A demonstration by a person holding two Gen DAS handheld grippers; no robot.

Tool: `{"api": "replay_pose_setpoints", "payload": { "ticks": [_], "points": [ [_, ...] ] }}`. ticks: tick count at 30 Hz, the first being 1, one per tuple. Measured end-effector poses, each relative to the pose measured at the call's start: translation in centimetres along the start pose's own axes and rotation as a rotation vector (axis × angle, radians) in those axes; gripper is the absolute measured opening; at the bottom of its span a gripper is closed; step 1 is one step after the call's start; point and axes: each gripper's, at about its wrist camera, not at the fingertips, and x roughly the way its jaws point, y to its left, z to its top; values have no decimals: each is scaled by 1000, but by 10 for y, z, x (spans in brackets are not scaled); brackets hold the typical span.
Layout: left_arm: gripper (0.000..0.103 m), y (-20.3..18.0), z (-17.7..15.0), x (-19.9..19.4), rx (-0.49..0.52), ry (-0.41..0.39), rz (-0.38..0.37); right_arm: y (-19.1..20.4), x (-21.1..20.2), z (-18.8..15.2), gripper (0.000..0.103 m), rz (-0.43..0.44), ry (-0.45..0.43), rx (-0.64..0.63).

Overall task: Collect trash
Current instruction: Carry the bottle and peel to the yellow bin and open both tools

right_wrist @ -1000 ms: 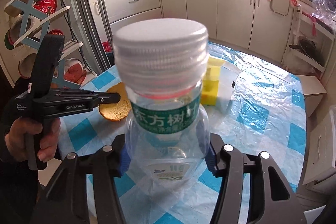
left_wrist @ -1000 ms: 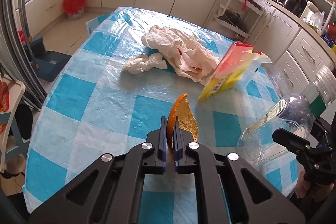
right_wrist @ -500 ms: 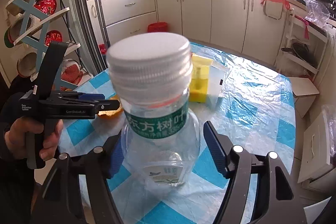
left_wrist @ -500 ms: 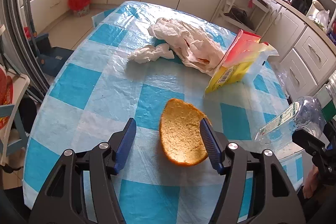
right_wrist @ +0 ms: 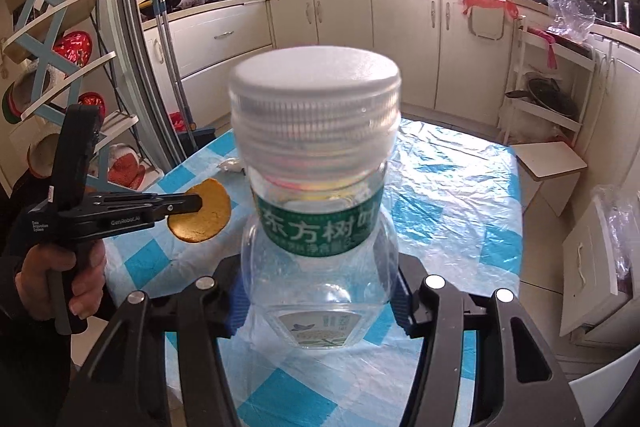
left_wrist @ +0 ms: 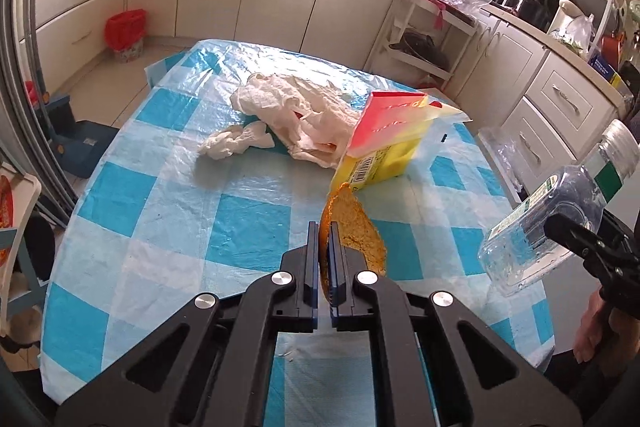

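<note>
Pinching the orange curved fruit peel (left_wrist: pixel 352 227) edge-on in my left hand-held gripper (left_wrist: pixel 324 259), while my right hand-held gripper (right_wrist: pixel 316 291) clamps the clear plastic bottle (right_wrist: pixel 316 187), clear of the table (left_wrist: pixel 160 187).

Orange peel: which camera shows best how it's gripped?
Right wrist view: the peel shows side-on, off the table, its edge pinched by the left gripper. Left wrist view shows the peel edge-on, partly hidden between its own fingers.
</note>
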Motion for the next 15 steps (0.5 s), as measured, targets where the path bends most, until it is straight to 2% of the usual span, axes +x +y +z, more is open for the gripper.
{"api": "replay_pose_setpoints", "payload": {
  "ticks": [8, 15],
  "points": [
    [4, -30, -5, -6, 75, -20, -2, -47, -32, -11, 55, -153, -58, 121],
    [4, -48, -10, -10, 127, -25, -12, -90, -47, -31, 55, -301, -30, 241]
  ]
}}
